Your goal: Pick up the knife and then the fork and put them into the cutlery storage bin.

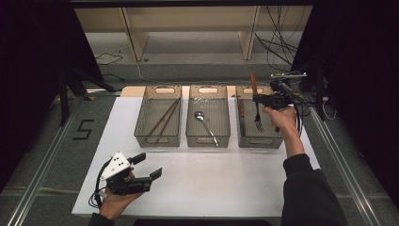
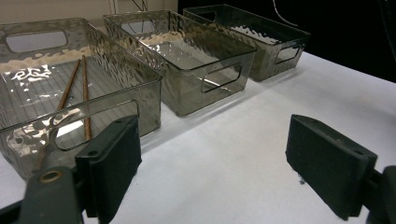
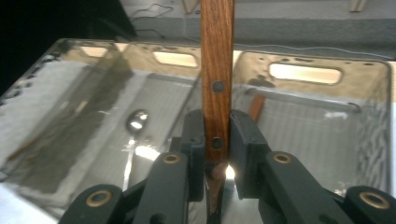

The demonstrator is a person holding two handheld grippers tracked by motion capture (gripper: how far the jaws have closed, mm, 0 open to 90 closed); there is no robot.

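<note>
My right gripper (image 1: 258, 100) is shut on a wooden-handled fork (image 1: 257, 115), which hangs tines down over the right clear bin (image 1: 260, 141). In the right gripper view the pads clamp the fork's handle (image 3: 217, 56) just above its lower rivet. Another wooden-handled utensil (image 3: 256, 107) lies in that bin. The middle bin (image 1: 208, 140) holds a metal spoon (image 1: 205, 123). A pair of brown chopsticks (image 1: 164, 117) lies in the left bin (image 1: 158, 136). My left gripper (image 1: 149, 165) rests open near the mat's front left, with nothing between its jaws (image 2: 212, 163).
The three bins stand side by side along the far edge of a white mat (image 1: 226, 179). Metal rails run down both sides of the table. Cables (image 1: 282, 42) hang behind the right bin, and a wooden frame stands beyond the table.
</note>
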